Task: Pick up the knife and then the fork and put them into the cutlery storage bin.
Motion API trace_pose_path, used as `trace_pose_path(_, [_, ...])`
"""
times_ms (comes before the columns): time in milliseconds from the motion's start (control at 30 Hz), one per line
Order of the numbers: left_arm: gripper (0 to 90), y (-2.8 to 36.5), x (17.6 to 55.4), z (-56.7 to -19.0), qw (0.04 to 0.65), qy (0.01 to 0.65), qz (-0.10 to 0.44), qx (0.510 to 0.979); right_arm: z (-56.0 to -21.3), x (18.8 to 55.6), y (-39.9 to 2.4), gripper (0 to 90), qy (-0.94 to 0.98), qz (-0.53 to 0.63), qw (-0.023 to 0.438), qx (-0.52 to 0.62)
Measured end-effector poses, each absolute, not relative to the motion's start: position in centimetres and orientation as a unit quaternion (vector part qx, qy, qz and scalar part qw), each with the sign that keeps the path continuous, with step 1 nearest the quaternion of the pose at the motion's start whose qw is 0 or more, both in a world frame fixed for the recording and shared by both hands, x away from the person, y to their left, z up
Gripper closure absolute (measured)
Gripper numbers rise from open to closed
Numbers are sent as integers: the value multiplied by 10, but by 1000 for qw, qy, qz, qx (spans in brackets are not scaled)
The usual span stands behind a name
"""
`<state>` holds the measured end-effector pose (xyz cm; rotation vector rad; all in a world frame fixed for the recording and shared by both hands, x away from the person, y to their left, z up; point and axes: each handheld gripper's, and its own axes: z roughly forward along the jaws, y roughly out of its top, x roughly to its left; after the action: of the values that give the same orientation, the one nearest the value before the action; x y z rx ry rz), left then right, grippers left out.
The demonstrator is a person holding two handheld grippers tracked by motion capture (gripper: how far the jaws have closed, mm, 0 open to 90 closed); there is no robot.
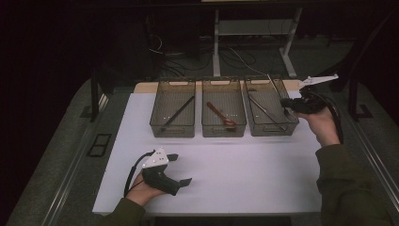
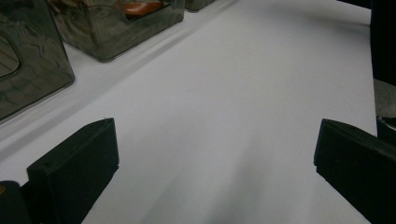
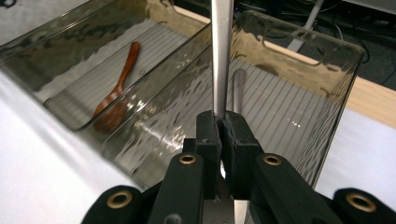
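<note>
a dim lab: white test table [image 1: 226,165], cables on the floor [image 1: 188,56], desk legs [image 1: 216,42]

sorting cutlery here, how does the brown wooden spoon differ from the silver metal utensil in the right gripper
The brown wooden spoon lies flat in the middle clear plastic bin; the silver metal utensil is clamped in the right gripper above the right clear plastic bin. The spoon is reddish-brown, the utensil shiny grey. Both have long slim handles.

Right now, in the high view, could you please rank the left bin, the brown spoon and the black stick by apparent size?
1. Left bin, clearly largest.
2. Black stick, spanning most of that bin's floor.
3. Brown spoon, shorter than the stick, though a little wider at its bowl.
</note>
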<state>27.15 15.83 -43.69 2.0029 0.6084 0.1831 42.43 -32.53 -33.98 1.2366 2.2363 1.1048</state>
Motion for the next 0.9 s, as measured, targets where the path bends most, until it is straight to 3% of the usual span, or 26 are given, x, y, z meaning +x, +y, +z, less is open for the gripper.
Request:
trace_pose_path(433, [0,158,271,-436,497,250,74,828,-353,464,-310,844,799,364,172,446])
trace_pose_path(900, [0,158,271,-437,498,249,74,828,-384,479,-303,843,828,298,149,450])
